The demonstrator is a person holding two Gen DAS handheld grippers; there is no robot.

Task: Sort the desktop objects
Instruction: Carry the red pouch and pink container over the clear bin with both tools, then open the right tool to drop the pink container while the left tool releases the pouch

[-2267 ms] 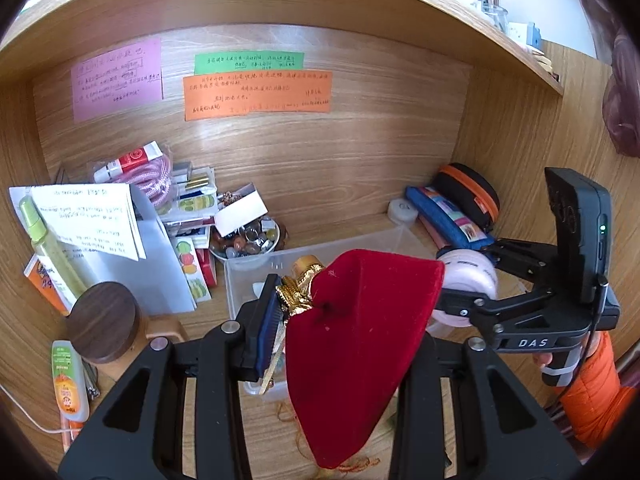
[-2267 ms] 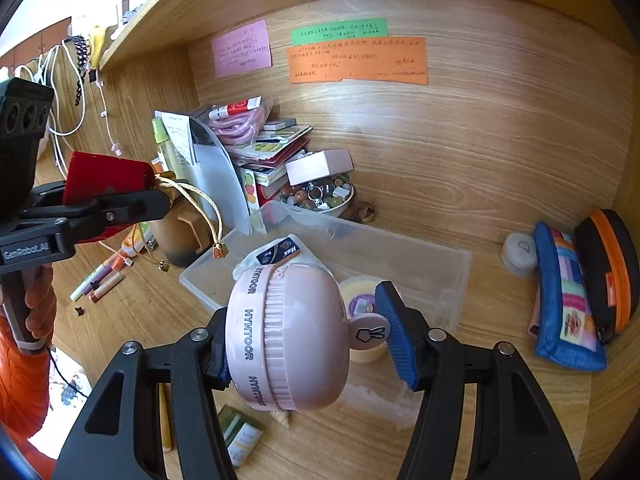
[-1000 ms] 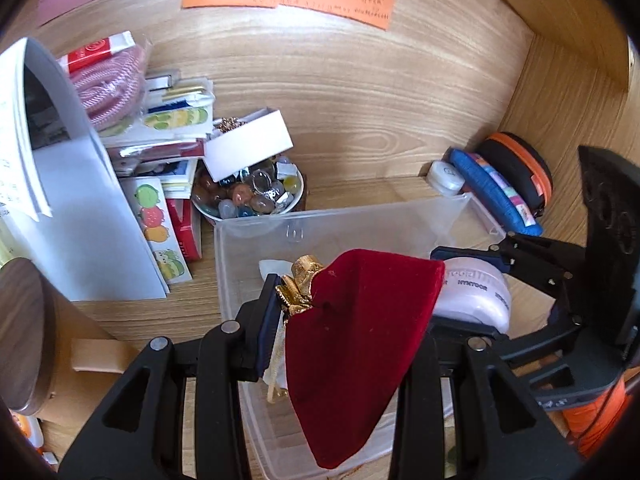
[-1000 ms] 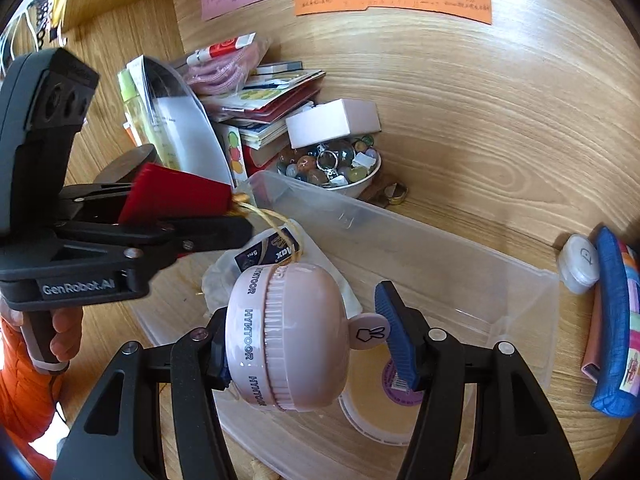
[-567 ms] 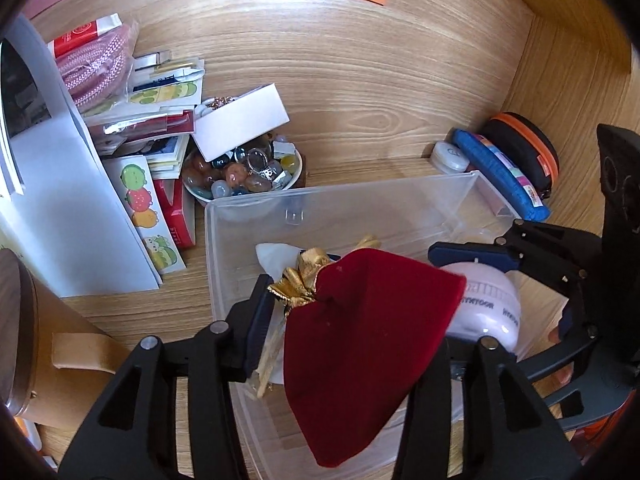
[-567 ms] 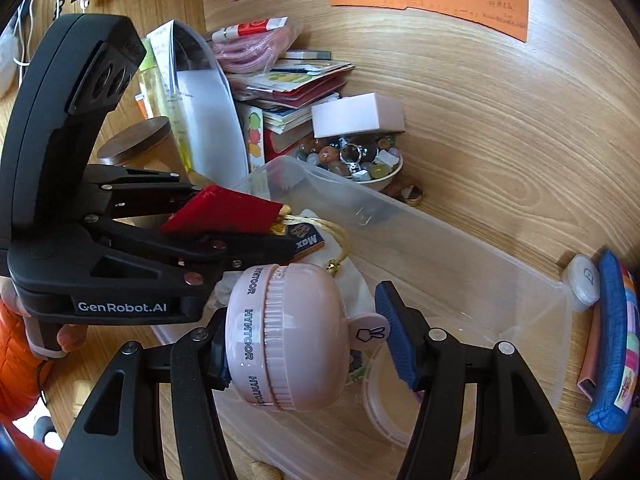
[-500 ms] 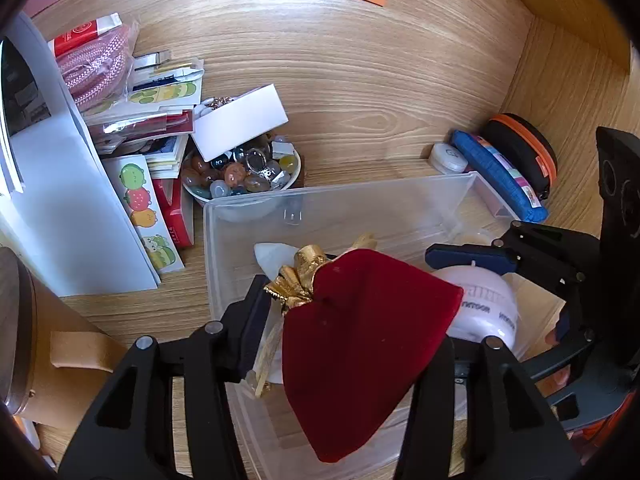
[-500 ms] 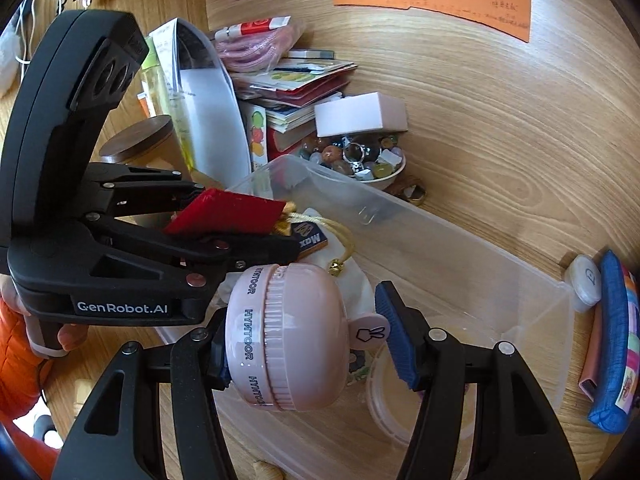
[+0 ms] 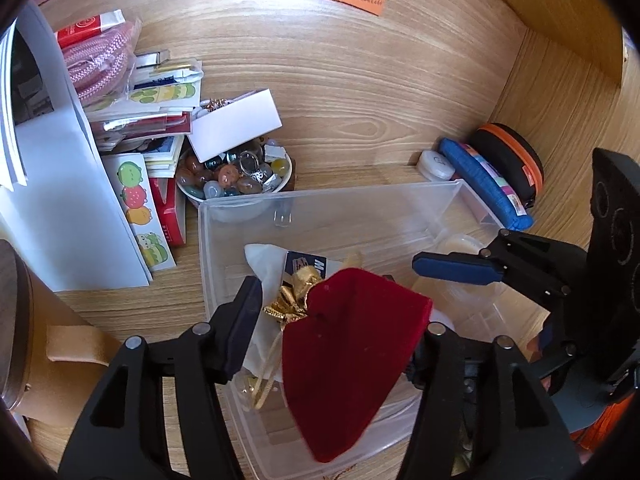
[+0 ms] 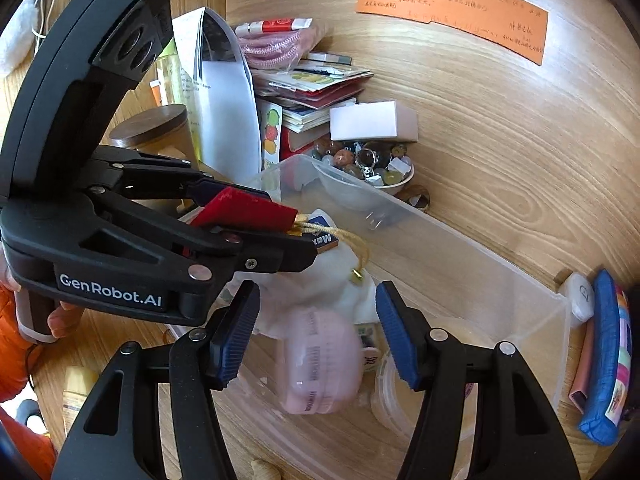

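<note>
My left gripper [image 9: 328,320] stands wide over the clear plastic bin [image 9: 360,204], and the red velvet pouch [image 9: 352,352] with gold drawstring hangs between its fingers; in the right wrist view the pouch [image 10: 244,208] lies between those fingers [image 10: 280,252]. My right gripper [image 10: 316,332] is open and empty above the bin [image 10: 460,256]. The pink round case [image 10: 320,364] lies inside the bin below it, beside a white bag [image 10: 336,280] and a clear round lid [image 10: 392,392].
A bowl of beads [image 9: 236,176] under a white box [image 9: 236,124] sits behind the bin. Booklets and a white folder [image 9: 60,184] stand at left, a wooden-lidded jar [image 10: 152,128] too. Blue [image 9: 484,184] and orange-black pouches [image 9: 508,160] lie at right.
My right gripper has opened and the pink case has dropped into the bin. My left gripper's jaws have spread wider around the red pouch, lower over the bin.
</note>
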